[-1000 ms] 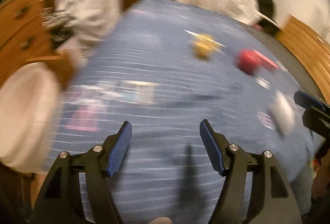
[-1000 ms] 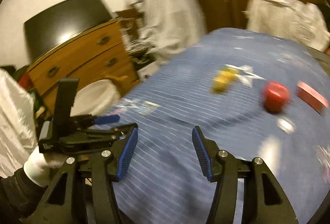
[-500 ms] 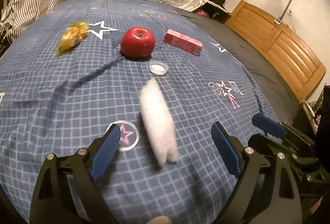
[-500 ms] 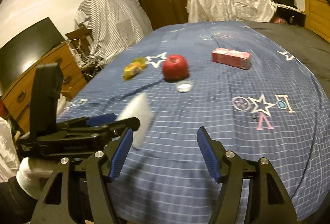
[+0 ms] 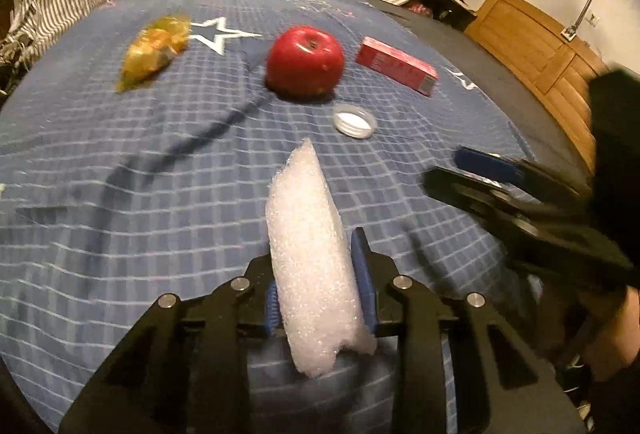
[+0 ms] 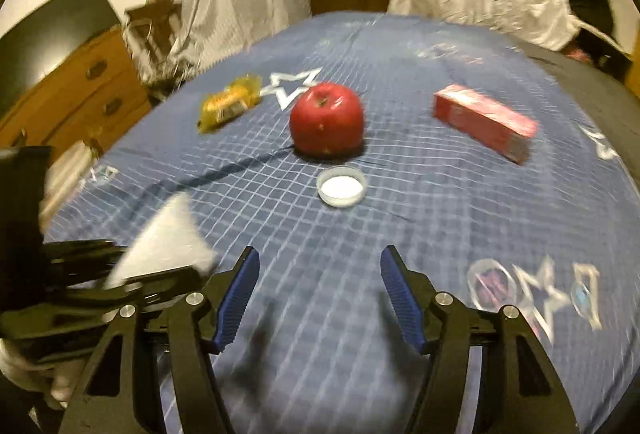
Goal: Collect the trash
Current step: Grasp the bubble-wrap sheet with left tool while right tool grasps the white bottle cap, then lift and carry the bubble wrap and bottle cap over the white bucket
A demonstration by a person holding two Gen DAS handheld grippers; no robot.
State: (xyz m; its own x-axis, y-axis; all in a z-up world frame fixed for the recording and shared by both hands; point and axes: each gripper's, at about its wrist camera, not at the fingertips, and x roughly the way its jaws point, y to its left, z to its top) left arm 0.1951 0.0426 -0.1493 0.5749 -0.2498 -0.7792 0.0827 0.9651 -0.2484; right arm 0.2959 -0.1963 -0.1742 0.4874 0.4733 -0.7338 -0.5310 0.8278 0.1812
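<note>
The left tongs [image 5: 318, 284] are closing on the white foam scrap [image 5: 310, 254], its long axis running away along their fingers. The right tongs [image 6: 320, 298], half open and narrowing, hold nothing; the bottle cap [image 6: 341, 187] lies on the bed [image 6: 460, 210] straight ahead, nearest them.

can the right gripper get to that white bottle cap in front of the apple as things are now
Probably yes. The right gripper has nothing between its fingers, and the white bottle cap lies straight ahead on the blue bedspread with bare cloth between. The apple sits just behind it; the left gripper, closing on foam, is off to the side.
</note>
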